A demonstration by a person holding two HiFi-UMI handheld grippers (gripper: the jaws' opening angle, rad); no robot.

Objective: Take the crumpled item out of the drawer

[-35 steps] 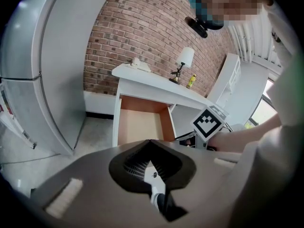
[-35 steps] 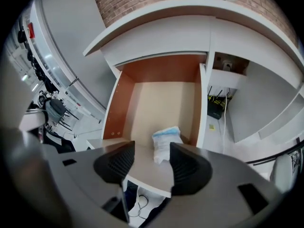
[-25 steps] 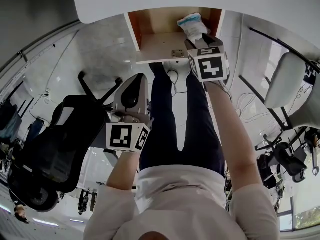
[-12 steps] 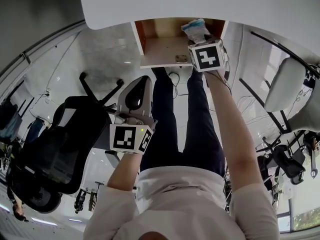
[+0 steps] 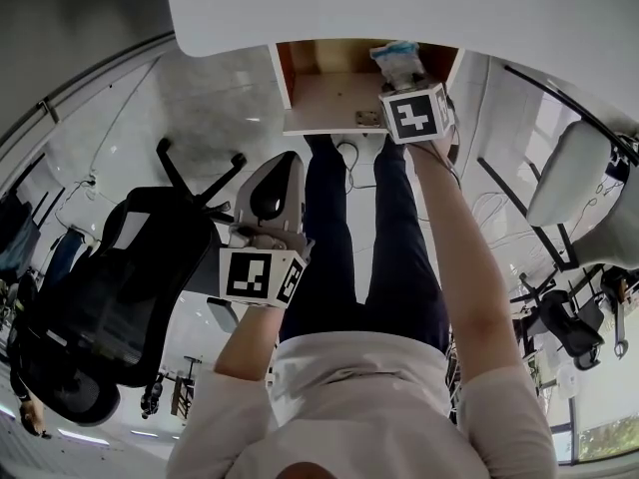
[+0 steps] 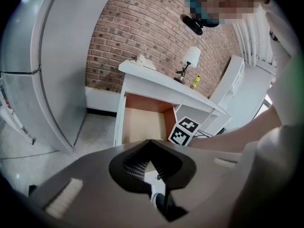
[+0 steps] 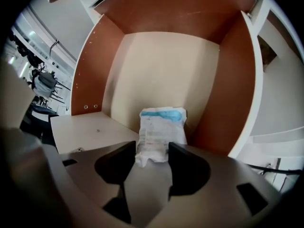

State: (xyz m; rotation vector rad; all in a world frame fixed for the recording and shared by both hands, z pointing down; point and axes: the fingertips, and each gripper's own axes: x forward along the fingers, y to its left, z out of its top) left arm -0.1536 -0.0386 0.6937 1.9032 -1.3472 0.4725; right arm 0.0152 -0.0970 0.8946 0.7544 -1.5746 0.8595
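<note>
Packet (image 7: 161,129), crumpled white-and-blue, stays clamped in the right tongs (image 7: 153,150) and has barely shifted inside the drawer (image 7: 97,80), so withdrawal remains; left tongs (image 6: 151,145) hang closed, empty.

**A:** Where in the drawer (image 7: 161,70) could a claw pass?

**B:** The left half and the back are bare. The right side is tight: the packet (image 7: 159,132) stands upright just beside the right wall (image 7: 228,89), pinched in the right claw (image 7: 152,156).

**A:** And from above?

**B:** The desk (image 5: 399,8) overhangs the drawer's back, and only the front lies open upward.

**A:** Around the person?

**B:** The black chair (image 5: 110,297) crowds the left, near the closed left claw (image 5: 272,193). The white chair (image 5: 579,178) stands well apart at the right.
</note>
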